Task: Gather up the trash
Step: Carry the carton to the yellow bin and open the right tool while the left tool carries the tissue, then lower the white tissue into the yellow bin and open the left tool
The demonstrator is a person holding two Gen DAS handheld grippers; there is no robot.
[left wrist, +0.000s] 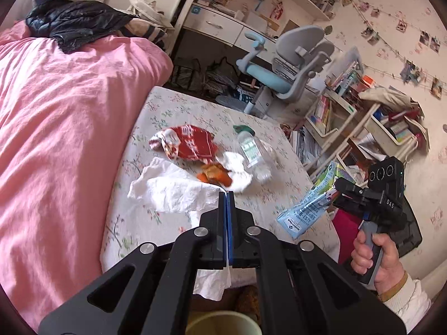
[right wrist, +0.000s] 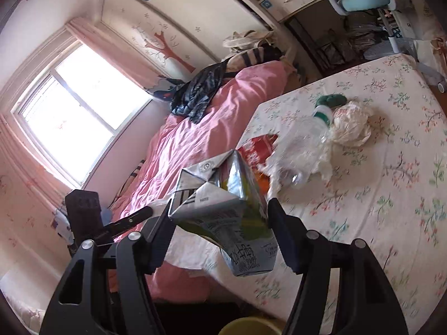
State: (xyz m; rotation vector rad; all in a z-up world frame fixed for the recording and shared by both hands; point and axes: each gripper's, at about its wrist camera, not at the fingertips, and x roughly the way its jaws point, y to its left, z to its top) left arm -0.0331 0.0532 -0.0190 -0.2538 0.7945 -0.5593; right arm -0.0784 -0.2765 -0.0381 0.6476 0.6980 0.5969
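My left gripper (left wrist: 226, 195) is shut on a white tissue (left wrist: 170, 192) that drapes over the floral bed sheet (left wrist: 178, 106) and hangs below the jaws. My right gripper (right wrist: 219, 208) is shut on a crushed drink carton (right wrist: 223, 212), also seen in the left wrist view (left wrist: 310, 203), held above the bed's edge. On the sheet lie a red snack wrapper (left wrist: 185, 142), an orange wrapper (left wrist: 213, 174), a clear plastic bottle (left wrist: 252, 152) with a green cap and crumpled white tissue (right wrist: 350, 125). A yellowish bin rim (left wrist: 223, 322) shows below the left gripper.
A pink duvet (left wrist: 61, 117) with a black jacket (left wrist: 75, 19) covers the bed's left side. A grey-blue desk chair (left wrist: 290, 64), cluttered bookshelves (left wrist: 349, 117) and a desk stand beyond the bed. A window (right wrist: 75, 109) is at the left.
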